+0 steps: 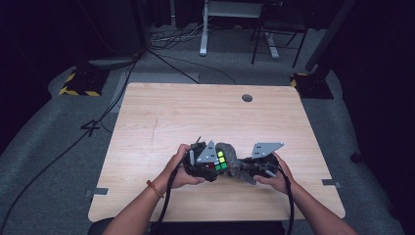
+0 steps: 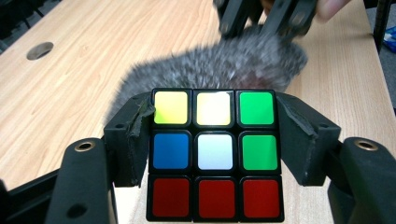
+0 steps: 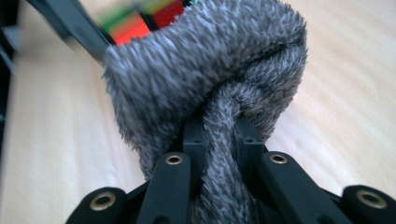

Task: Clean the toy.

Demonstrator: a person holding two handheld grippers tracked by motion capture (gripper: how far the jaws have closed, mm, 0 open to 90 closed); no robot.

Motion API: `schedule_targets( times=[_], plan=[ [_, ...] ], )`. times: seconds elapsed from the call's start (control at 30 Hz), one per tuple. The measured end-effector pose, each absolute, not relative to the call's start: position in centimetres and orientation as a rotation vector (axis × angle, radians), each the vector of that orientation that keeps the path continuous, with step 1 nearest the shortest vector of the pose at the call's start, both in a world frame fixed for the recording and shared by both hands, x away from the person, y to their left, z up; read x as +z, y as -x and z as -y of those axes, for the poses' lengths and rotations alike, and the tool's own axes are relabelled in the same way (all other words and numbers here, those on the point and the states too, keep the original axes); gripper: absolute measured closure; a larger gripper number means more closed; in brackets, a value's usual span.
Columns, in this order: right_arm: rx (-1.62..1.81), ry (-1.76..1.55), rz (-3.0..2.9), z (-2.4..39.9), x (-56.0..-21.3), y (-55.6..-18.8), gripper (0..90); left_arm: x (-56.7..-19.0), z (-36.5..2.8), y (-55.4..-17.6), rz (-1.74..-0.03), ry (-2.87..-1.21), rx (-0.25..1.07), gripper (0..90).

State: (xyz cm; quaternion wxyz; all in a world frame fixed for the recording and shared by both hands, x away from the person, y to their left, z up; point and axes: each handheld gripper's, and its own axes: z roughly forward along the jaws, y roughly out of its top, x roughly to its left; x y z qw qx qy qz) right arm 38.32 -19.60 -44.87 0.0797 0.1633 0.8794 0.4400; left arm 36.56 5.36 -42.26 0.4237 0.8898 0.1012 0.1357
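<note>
A puzzle cube [image 2: 215, 154] is clamped between the jaws of the left gripper [image 2: 215, 140], its padded faces pressed against the cube's two sides, so that the face with yellow, green, blue, white and red squares is turned toward the left gripper view's camera. In the high view the cube [image 1: 219, 161] is seen at the near middle of the table [image 1: 161, 117], held in the left gripper [image 1: 208, 164] between the person's two hands. The right gripper [image 3: 223, 135] is closed on a fold of a grey fuzzy cloth [image 3: 205, 74], which is pinched tightly and bunched into a thick pad ahead of the jaws. The cloth [image 2: 210, 65] lies just behind the cube and appears to be touching its far side — the contact itself is hidden by the cube.

The step in hand is judged to be a wiping of the cube with the cloth while it is held steady. For the next move the bunched cloth would need to be drawn across a face of the cube with light pressure, and the clamp on the cube kept firm — otherwise the cube could be twisted or pushed out of the pads.
</note>
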Motion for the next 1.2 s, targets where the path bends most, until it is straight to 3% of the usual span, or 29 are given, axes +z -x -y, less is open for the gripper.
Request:
schedule_targets(
  times=[0.2,0.63,1.2],
  plan=[
    [1.427,-0.421,-2.555,19.5,-43.2,-37.1,79.3,-42.6,-4.7,-36.4,-0.236,-2.247,0.335,34.0],
    [1.169,-0.48,-2.752,18.7,-45.5,-38.1,79.1,-41.4,-5.8,-36.5,-0.259,-2.18,0.342,34.0],
    [1.308,-0.473,-2.63,19.0,-43.8,-37.5,79.0,-42.1,-5.4,-36.6,-0.261,-2.247,0.348,34.0]
  ],
)
